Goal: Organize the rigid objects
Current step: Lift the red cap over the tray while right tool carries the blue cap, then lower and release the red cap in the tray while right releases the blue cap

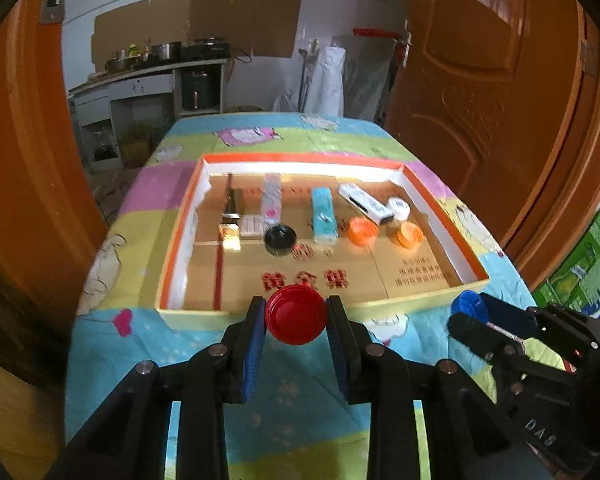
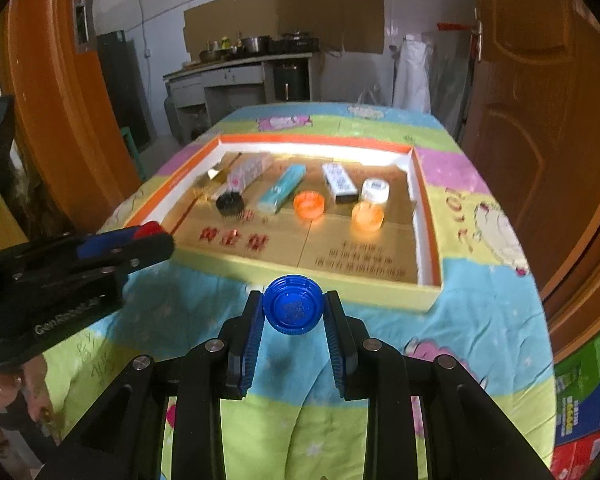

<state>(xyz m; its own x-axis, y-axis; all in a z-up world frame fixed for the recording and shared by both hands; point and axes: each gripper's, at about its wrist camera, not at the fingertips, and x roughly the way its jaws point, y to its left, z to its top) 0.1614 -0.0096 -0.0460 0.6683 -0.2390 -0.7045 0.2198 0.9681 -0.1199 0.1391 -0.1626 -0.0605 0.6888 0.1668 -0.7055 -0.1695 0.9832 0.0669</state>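
Note:
My left gripper [image 1: 296, 306] is shut on a red bottle cap [image 1: 296, 314], held above the tablecloth just before the near wall of the shallow cardboard box [image 1: 284, 314]. My right gripper [image 2: 293, 300] is shut on a blue bottle cap [image 2: 293, 309], also short of the box's [image 2: 340, 290] near wall. Each gripper shows in the other's view: the right gripper [image 1: 466, 312] at the right with the blue cap [image 1: 469, 306], the left gripper [image 2: 156, 236] at the left with the red cap [image 2: 148, 230]. Inside the box lie a black cap [image 1: 280, 238], two orange caps [image 1: 363, 231], small boxes and a white jar [image 1: 399, 208].
The table wears a colourful cartoon cloth [image 2: 480, 280]. Orange wooden doors [image 1: 480, 80] stand on both sides. A kitchen counter [image 2: 240, 68] with pots is at the back. Green cartons [image 2: 584, 392] sit on the floor at the right. A person's hand [image 2: 4, 400] shows at lower left.

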